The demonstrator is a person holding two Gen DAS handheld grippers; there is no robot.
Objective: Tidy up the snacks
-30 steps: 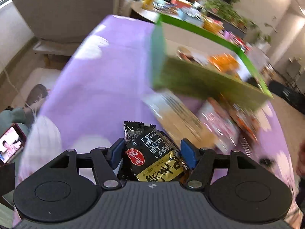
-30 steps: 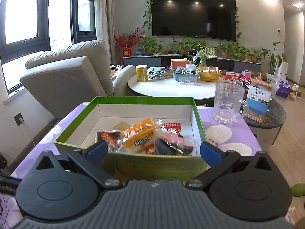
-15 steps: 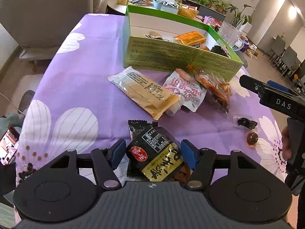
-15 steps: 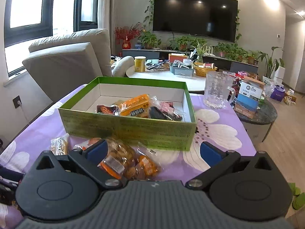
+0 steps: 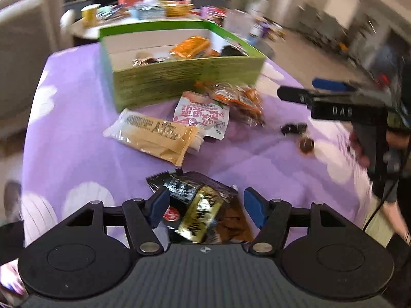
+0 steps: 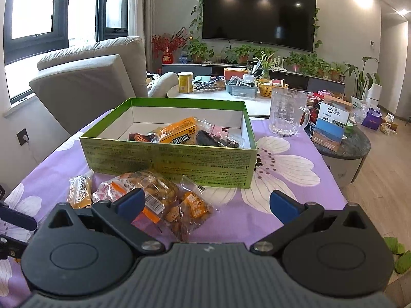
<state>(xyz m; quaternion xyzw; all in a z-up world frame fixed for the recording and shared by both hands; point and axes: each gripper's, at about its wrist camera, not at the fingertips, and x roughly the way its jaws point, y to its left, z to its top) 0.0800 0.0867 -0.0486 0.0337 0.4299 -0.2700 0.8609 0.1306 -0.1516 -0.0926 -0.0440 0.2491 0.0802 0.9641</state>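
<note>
While my left gripper (image 5: 205,205) hangs tilted down over the near edge of the purple flowered tablecloth (image 5: 77,138), a black and gold snack packet (image 5: 197,205) sits between its blue pads. The left pad lies against the packet's edge, but a gap shows beside the right pad, so I cannot tell whether the jaws truly pinch it; this view is also smeared by blur. Beyond the packet a tan wafer pack (image 5: 154,138) lies flat on the cloth, with a white and pink pouch (image 5: 203,115) touching its far end and a clear bag of orange-wrapped snacks (image 5: 236,97) just beside that, close to the front wall of the green box (image 5: 185,79). Two small dark candies (image 5: 295,128) lie apart to the right, near my right gripper (image 6: 205,202), which my hand (image 5: 359,148) holds by its black grip. In the right wrist view its jaws are spread wide with nothing pressed between them; the left pad stands in front of the clear bag of orange-wrapped snacks, whether touching it I cannot tell. The green box stands open, with an orange packet (image 6: 179,131) and several darker wrapped snacks resting inside toward its front. A glass mug (image 6: 286,114) stands upright on the cloth just beside the box's far right corner.
</note>
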